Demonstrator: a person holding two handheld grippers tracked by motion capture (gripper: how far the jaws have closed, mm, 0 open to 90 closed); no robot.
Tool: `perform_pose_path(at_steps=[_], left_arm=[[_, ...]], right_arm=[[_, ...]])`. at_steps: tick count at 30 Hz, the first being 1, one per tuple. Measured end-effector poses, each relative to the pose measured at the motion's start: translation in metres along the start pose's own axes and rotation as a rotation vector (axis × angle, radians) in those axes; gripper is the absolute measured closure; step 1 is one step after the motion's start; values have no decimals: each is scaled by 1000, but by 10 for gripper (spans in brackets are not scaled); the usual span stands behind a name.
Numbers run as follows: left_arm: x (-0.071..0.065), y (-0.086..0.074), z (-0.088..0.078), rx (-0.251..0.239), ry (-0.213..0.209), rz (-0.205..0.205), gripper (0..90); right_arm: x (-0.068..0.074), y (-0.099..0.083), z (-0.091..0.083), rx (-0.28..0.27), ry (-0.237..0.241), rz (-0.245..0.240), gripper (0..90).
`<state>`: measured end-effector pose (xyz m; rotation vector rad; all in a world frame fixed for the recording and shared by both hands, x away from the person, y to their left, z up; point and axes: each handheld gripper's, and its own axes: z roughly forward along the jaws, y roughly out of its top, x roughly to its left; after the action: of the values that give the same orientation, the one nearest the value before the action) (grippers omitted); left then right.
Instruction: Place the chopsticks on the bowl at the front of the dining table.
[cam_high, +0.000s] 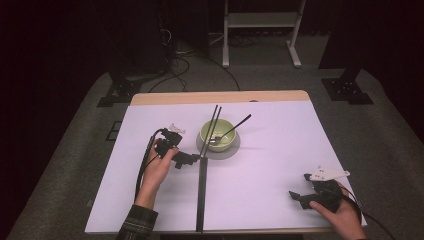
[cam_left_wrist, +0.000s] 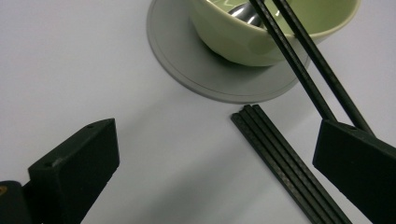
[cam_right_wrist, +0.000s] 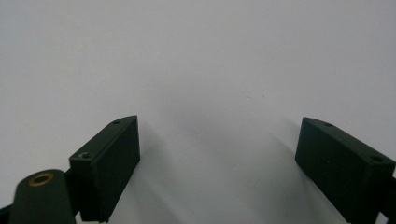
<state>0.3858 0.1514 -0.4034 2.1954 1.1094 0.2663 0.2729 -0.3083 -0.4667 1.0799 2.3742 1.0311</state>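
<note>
We hold our left gripper (cam_high: 192, 160) with fingers released beside the black chopsticks (cam_high: 201, 192) lying lengthwise on the counter (cam_high: 270, 170) just below the green bowl (cam_high: 216, 135), seemingly to grasp them, while our right gripper (cam_high: 300, 196) rests released, well apart.

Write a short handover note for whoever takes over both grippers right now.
Left gripper: jaws wide open, holding nothing, just near of the grey plate and beside the near ends of the chopsticks.
Right gripper: jaws open, empty, at the near right of the table, away from everything.
Things: green bowl stands on the plate; a spoon lies in the bowl, handle out over its rim to the far right. One pair of chopsticks leans across the bowl's rim; a black bundle of sticks lies flat, running toward the near edge.
Done: bowl, plate and spoon look set.
Left: probably settling the chopsticks; which pair goes where I cannot tell.
</note>
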Motion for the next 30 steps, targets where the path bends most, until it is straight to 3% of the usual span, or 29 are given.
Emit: perform_pose_path(at_steps=[23,30], left_arm=[[-25,8,18,16,-57,36,0],[-32,10,22,31,-57,52,0]], right_arm=[[0,0,0,-1,-1,-2,123],[0,0,0,-1,-2,-2,123]])
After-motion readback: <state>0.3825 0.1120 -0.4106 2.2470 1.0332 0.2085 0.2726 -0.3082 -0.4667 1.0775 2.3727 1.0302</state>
